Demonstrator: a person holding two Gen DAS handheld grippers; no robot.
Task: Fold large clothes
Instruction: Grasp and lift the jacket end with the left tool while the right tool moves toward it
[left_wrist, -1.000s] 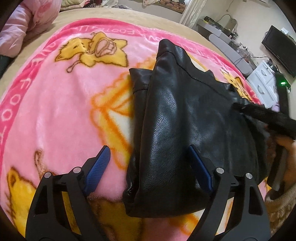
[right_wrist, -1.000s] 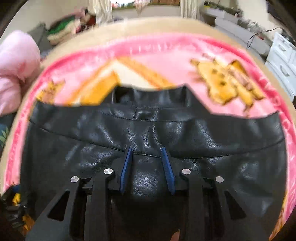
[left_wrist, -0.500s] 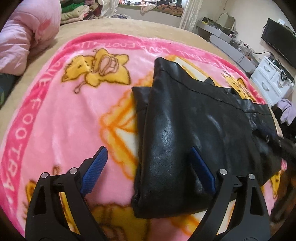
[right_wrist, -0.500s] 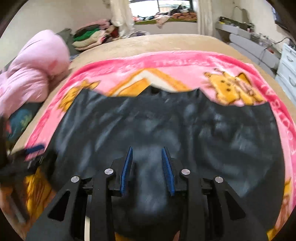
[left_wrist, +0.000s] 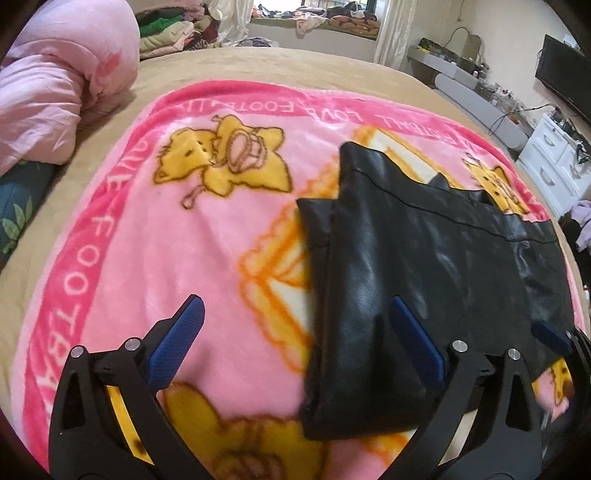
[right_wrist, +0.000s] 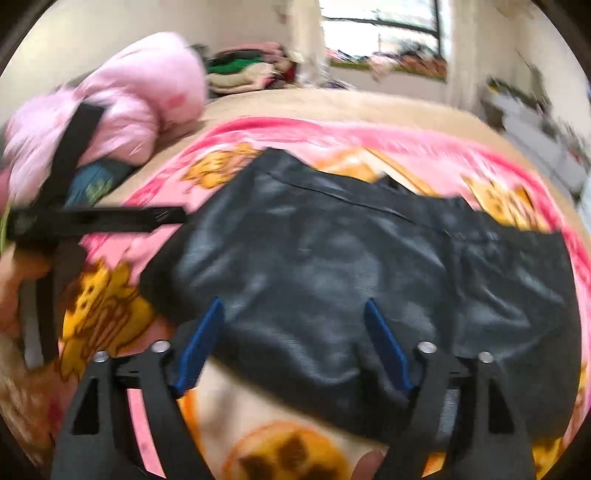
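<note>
A black leather garment (left_wrist: 424, 266) lies folded flat on a pink cartoon blanket (left_wrist: 177, 236) on the bed. It also shows in the right wrist view (right_wrist: 351, 258), blurred by motion. My left gripper (left_wrist: 295, 332) is open and empty, held above the garment's near left edge. My right gripper (right_wrist: 295, 332) is open and empty above the garment's near edge. The left gripper shows at the left of the right wrist view (right_wrist: 74, 218). The right gripper's blue fingertips (left_wrist: 550, 336) show at the right edge of the left wrist view.
A pink quilt (left_wrist: 55, 96) is bundled at the bed's far left. Piled clothes (left_wrist: 170, 29) lie beyond the bed. A white drawer unit (left_wrist: 554, 162) and a dark screen (left_wrist: 565, 74) stand at the right. The tan bed cover (left_wrist: 295, 62) surrounds the blanket.
My right gripper has let go of the garment, opened and pulled back. The garment now lies flat. My left gripper has stayed open and backed off a little.
</note>
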